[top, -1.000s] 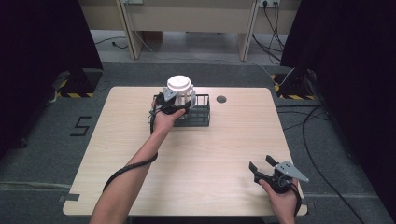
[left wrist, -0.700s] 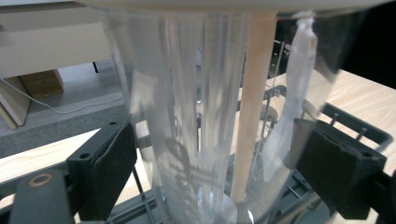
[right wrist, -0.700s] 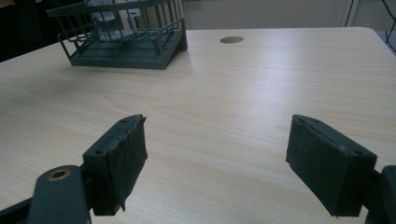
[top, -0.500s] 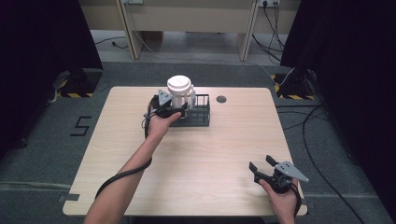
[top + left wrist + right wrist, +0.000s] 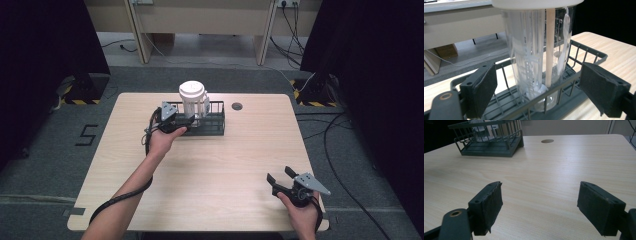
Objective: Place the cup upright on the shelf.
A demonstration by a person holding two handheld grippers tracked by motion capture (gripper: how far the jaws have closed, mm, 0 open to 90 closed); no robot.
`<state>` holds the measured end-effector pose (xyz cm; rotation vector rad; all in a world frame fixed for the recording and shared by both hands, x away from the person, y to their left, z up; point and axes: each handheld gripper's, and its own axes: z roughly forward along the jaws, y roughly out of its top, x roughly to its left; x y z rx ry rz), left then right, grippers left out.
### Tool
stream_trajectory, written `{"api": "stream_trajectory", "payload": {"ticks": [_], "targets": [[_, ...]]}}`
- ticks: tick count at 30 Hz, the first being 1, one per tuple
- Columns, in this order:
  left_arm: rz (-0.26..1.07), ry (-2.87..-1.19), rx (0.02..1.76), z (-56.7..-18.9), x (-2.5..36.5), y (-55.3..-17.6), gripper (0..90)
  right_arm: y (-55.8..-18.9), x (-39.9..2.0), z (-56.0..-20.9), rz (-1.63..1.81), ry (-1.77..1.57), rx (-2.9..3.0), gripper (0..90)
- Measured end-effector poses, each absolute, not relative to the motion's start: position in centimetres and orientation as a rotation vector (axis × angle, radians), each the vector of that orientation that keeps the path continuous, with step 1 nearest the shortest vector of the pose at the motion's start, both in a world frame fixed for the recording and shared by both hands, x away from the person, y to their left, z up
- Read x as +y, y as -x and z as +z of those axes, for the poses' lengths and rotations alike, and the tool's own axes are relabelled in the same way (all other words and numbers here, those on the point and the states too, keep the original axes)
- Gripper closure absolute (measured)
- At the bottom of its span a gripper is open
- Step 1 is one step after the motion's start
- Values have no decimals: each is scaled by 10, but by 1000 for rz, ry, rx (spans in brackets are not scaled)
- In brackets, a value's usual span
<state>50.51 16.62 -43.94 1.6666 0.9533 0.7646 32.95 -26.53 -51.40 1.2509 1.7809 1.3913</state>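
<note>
Nearest the person, the right gripper [image 5: 279, 181] rests at the near right edge of the table [image 5: 240, 160], jaws spread wide with nothing between them (bare wood shows through the gap in the right gripper view). It lies well apart from everything else on the table.

Farther out, the left gripper [image 5: 176, 121] sits at the near left side of a dark wire rack [image 5: 212, 125]. Its jaws are likewise parted and hold nothing; in the left gripper view the black pads [image 5: 482, 88] stand on either side of the rack's near rail, apart from the jug.

Inside the rack stands a clear plastic jug [image 5: 534, 50] with a white lid [image 5: 192, 90], upright, its long axis vertical. It occupies the left end of the rack, directly ahead of the left gripper and centred between its jaws. A pale vertical bar [image 5: 550, 47] runs down its side (probably a handle).

Beyond the rack, a round hole [image 5: 237, 106] marks the far table edge.

Judged from this layout, the left hand is far nearer the jug; a grasp would call for a short advance over the rail, jaws closing across the upright body.
</note>
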Motion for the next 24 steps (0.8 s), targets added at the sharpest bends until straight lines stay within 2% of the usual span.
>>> {"api": "stream_trajectory", "payload": {"ticks": [24], "targets": [[785, -1659, 944, -445, 220, -440, 145, -329, -265, -514, 1381, -1249, 1778, 205]]}}
